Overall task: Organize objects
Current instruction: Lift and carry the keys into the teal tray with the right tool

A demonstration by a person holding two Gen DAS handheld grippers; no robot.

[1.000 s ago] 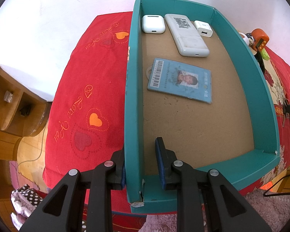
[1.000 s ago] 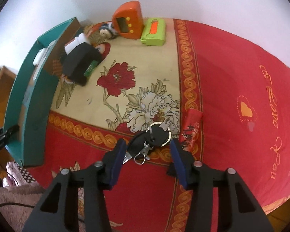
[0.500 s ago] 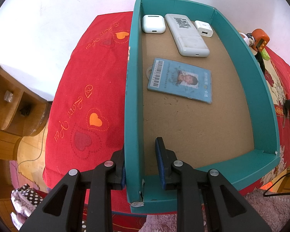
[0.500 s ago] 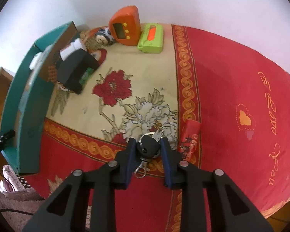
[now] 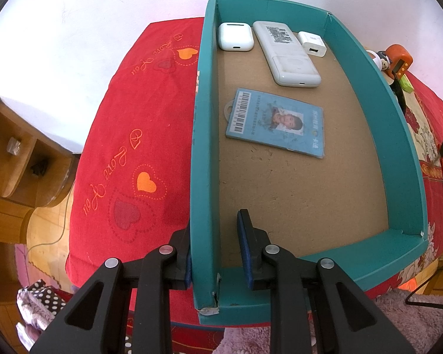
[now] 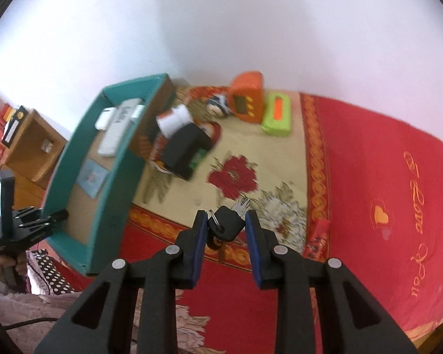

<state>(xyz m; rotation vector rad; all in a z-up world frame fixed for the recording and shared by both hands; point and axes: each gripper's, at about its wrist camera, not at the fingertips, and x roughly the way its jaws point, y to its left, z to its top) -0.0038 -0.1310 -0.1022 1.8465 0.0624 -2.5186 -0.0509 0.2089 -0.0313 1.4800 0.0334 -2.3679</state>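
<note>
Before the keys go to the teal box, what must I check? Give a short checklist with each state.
1. Right gripper shut on the keys: ok.
2. Keys lifted off the bedspread: ok.
3. Left gripper clamped on the teal box wall: ok.
4. Bare floor in the box below the ID card: ok.
5. Whole key bunch hanging securely: cannot tell.

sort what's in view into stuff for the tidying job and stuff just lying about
Job: keys in the right tool; teal box clamped by the left tool; earbud case, power bank, charger plug, ID card.

Lying about: wooden cabinet, cable on floor.
</note>
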